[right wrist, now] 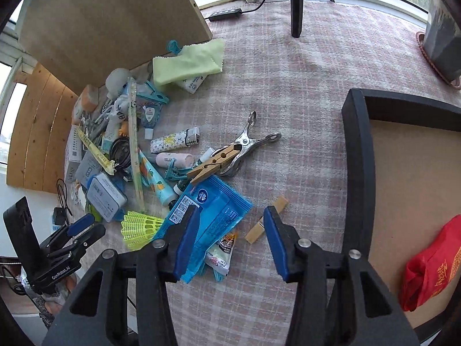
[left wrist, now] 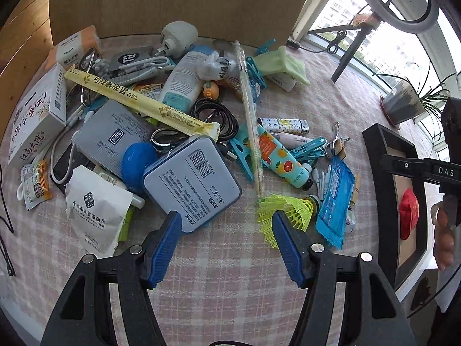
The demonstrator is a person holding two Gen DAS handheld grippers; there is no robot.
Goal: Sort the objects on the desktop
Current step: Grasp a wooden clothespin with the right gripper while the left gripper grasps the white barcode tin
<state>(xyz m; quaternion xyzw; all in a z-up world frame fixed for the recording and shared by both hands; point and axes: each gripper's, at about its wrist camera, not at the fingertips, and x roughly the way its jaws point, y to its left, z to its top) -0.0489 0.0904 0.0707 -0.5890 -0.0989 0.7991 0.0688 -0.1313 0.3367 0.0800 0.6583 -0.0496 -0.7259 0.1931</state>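
A pile of small desk objects lies on the pink checked tablecloth. My left gripper is open and empty, just in front of a grey-blue tin and a yellow-green shuttlecock. My right gripper is open and empty above a blue packet and a wooden clothespin. A metal clip and another wooden clothespin lie beyond it. A black-rimmed tray at the right holds a red pouch.
A cardboard board stands behind the pile. A plant pot and a ring-light stand are at the far right, by the window. The left gripper also shows in the right wrist view, at the lower left.
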